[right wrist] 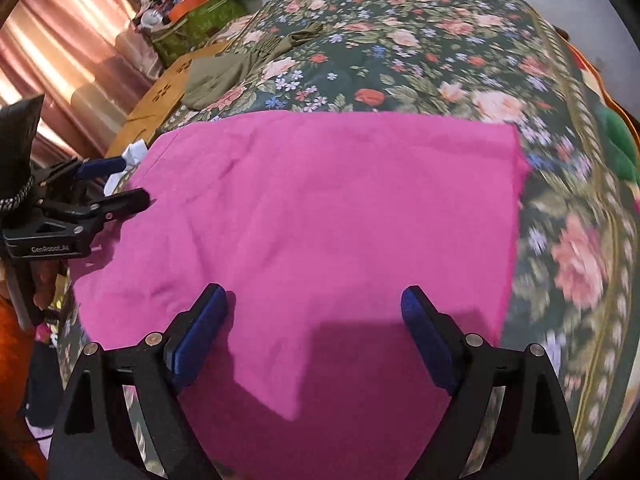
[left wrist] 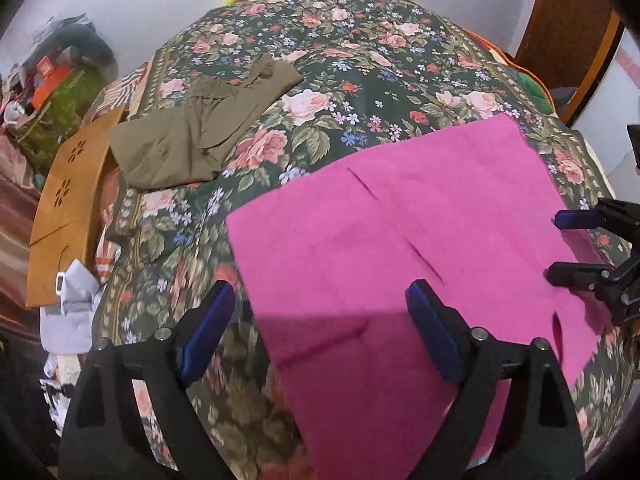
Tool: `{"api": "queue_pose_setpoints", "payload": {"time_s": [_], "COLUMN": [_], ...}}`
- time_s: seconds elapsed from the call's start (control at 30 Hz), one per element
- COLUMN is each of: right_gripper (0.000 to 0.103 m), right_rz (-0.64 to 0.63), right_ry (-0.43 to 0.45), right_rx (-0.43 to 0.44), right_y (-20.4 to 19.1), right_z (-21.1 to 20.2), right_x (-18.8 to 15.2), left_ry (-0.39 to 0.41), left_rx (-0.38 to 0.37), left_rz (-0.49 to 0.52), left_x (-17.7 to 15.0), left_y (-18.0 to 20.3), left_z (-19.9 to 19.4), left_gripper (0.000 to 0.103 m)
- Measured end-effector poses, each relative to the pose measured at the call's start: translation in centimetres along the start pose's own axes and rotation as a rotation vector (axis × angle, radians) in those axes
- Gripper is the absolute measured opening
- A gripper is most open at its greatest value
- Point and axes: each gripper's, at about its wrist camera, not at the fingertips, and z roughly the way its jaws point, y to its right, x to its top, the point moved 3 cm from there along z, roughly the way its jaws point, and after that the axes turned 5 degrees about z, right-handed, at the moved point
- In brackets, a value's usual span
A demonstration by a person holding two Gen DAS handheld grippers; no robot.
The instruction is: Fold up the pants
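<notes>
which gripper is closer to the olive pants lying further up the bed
Left. The left gripper hangs over the pink pants' near-left edge, on the olive pants' side; the right gripper is farther right.

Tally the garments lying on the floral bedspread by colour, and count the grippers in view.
Pink pants: 1
Olive-brown garment: 1
Grippers: 2, left gripper and right gripper, both open above the pink pants
Total: 4, all on or above the floral bedspread
</notes>
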Motion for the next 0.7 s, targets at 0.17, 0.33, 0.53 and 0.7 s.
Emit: {"api": "queue_pose_setpoints", "payload": {"time_s": [0.17,0.33,0.53,0.7], "right_gripper": [0.089,0.09,0.09,0.09], "right_rz": [0.055,0.036,0.006,-0.022], "right_ry": [0.026,0.028,0.029,0.098], "right_rx": [0.008,-0.016,-0.064,-0.06], "right_y": [0.4,0.6,0.4,-1.3], "right_z": [-1.0,-1.7,-2.5,-4.0], "right_x": [-1.4,-2.4,-2.8,-2.3], "left_ry": [0.02,0.038,0.052,0.094], "left_rx": [0.012,0.045,0.051,0.044], "left_rz": [-0.013,-0.018,-0.077,-0.187], "left_x": [-1.8,-3.2,-4.4,-5.0], "left_y": [-0.1,-0.5,-1.5,-2.7], "left_z": [-1.5,-3.0,-4.3,-6.2], "left_gripper": [0.092,0.092,0.092,0.092]}}
